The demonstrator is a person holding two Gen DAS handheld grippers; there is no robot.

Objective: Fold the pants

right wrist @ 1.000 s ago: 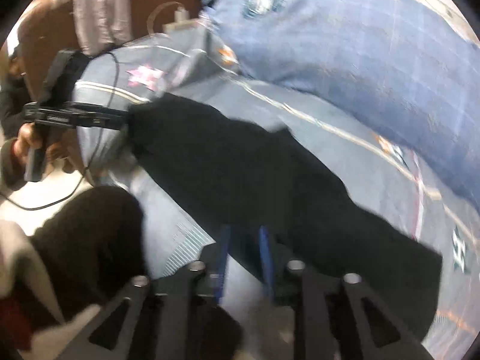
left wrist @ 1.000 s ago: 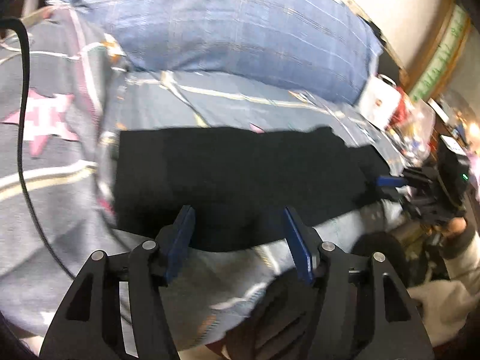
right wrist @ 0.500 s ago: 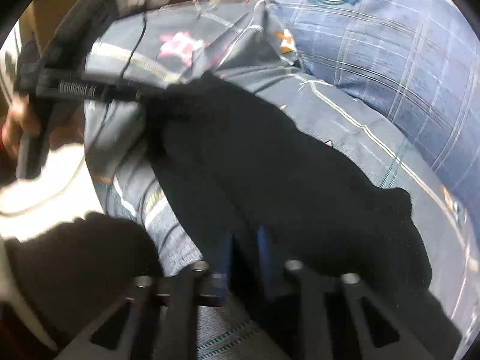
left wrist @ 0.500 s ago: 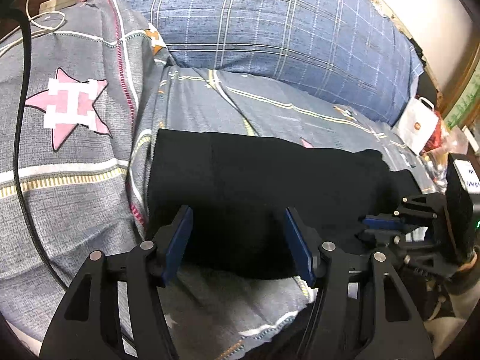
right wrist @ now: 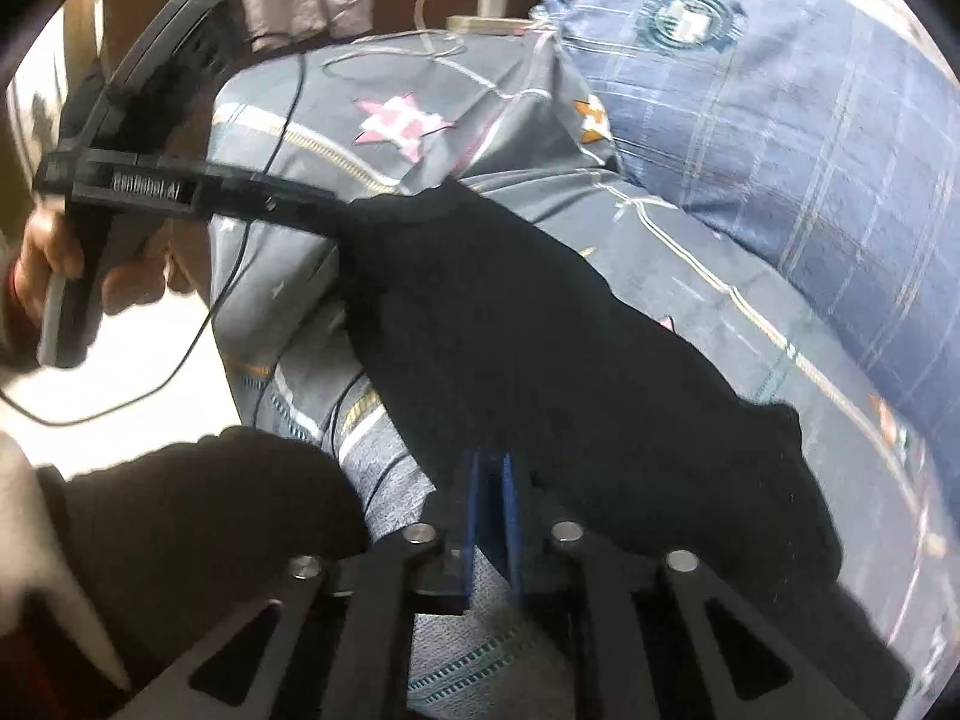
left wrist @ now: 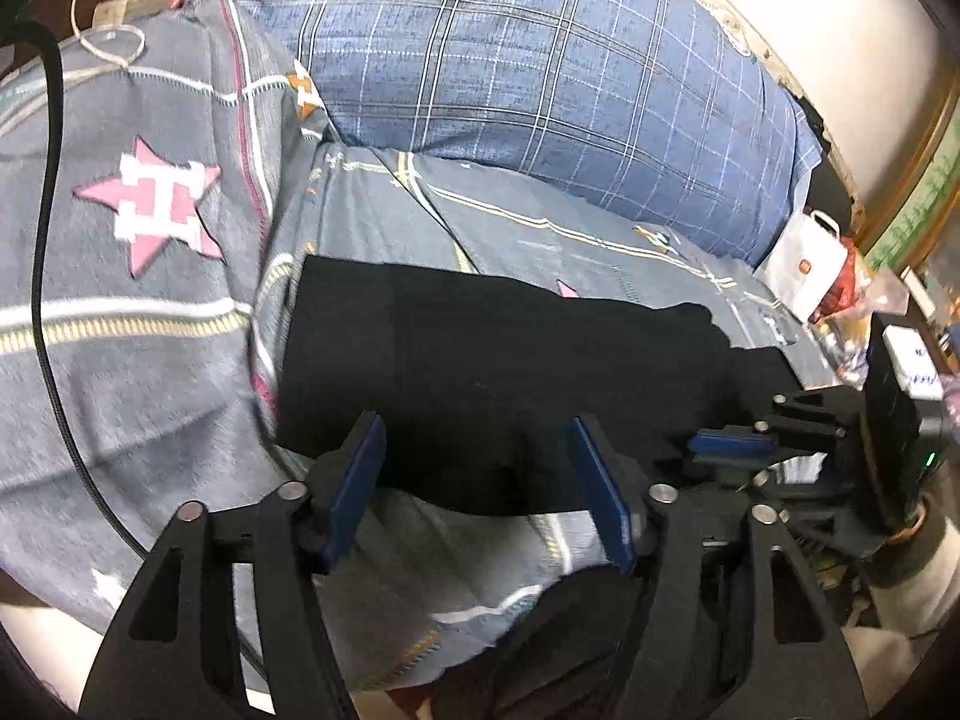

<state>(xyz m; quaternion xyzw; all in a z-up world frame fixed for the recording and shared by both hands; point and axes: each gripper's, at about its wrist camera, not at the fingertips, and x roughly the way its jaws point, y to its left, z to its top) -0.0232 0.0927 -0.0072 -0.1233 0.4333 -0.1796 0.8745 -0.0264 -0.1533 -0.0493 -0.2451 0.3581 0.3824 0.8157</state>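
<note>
As the black pants [left wrist: 510, 372] look soft and limp | left gripper [left wrist: 480, 480] gaping over near hem, just widened | right gripper [right wrist: 495, 516] pinched on near edge | grip edges, not middle.

- My left wrist camera looks steeply down, close over the bed's [left wrist: 150, 360] near edge, toward the pillow [left wrist: 540, 72].
- My right wrist camera faces back along that edge.
- Both views share the black pants [left wrist: 510, 372] [right wrist: 540, 348].

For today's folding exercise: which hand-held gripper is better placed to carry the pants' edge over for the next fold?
Right. The right hand-held gripper has its jaws nearly shut at the near edge of the pants; the left hand-held gripper stands open around the edge, gripping nothing.
</note>
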